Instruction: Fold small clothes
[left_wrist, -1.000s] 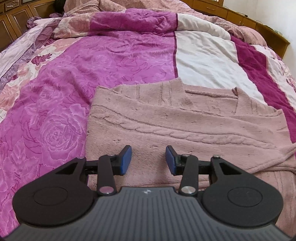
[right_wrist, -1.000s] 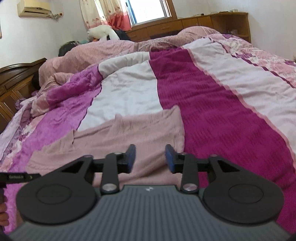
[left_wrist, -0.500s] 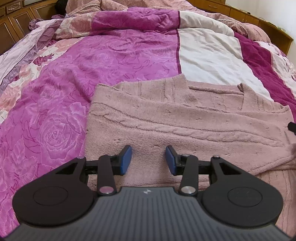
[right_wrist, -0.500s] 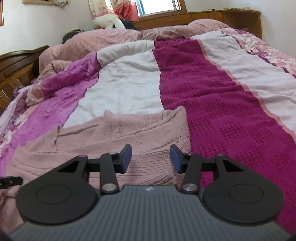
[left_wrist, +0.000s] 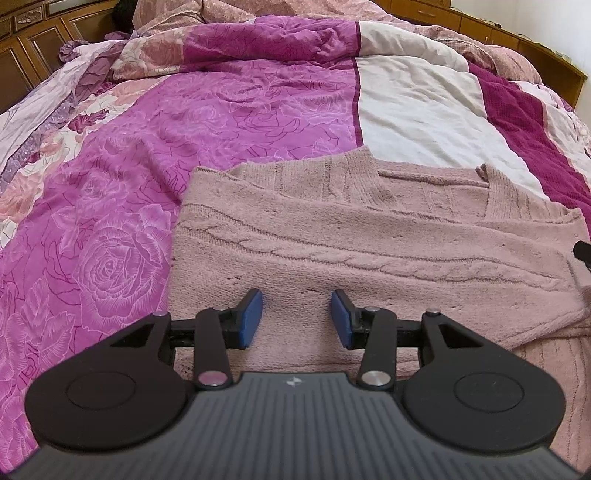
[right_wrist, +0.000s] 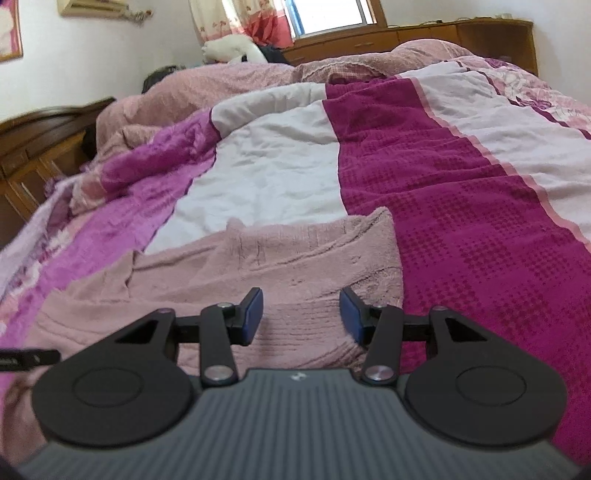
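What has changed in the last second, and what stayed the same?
Both the left gripper and the right gripper moved lower and closer to the pink sweater, open above its near edge. Nothing was grasped. The sweater stayed flat on the bedspread.

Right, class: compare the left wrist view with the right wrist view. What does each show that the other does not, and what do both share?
Only the left wrist view shows the rose-patterned purple quilt beside the sweater's edge. Only the right wrist view shows the window, the air conditioner and the floral curtain. Both share the pink knitted sweater, lying on the bed, the white quilt panel, and an open hand-held gripper: the left hand-held gripper and the right hand-held gripper.
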